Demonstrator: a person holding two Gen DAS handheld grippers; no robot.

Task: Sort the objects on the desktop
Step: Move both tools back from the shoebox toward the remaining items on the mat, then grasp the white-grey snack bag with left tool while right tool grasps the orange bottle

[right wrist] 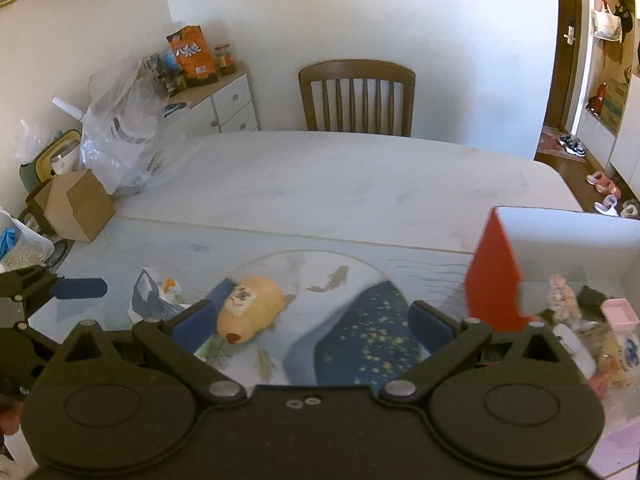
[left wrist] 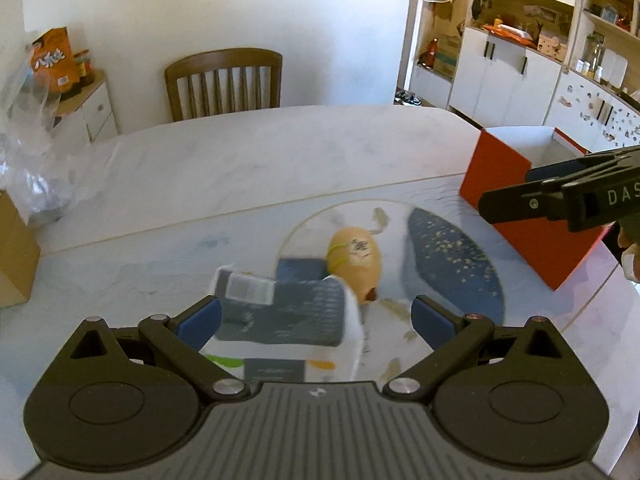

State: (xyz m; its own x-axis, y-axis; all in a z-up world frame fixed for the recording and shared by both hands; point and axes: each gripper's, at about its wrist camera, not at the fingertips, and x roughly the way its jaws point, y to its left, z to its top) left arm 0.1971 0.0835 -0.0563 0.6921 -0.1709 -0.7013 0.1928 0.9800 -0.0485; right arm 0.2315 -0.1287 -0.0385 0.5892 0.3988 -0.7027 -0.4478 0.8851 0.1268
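A tan plush toy (left wrist: 355, 264) lies on the patterned mat (left wrist: 452, 256), beside a grey and white packet (left wrist: 288, 312). My left gripper (left wrist: 316, 316) is open just above the packet, its blue pads on either side. In the right wrist view the toy (right wrist: 250, 308) and packet (right wrist: 154, 296) lie left of centre. My right gripper (right wrist: 310, 324) is open and empty above the mat, left of the red box (right wrist: 494, 276). The box holds several small items (right wrist: 568, 308). The left gripper shows at the left edge of the right wrist view (right wrist: 78, 288).
The red box (left wrist: 516, 200) stands at the table's right, with the right gripper (left wrist: 560, 196) in front of it. A cardboard box (right wrist: 76, 204) and a plastic bag (right wrist: 120, 140) sit at the table's left. A wooden chair (right wrist: 356, 96) stands behind the table.
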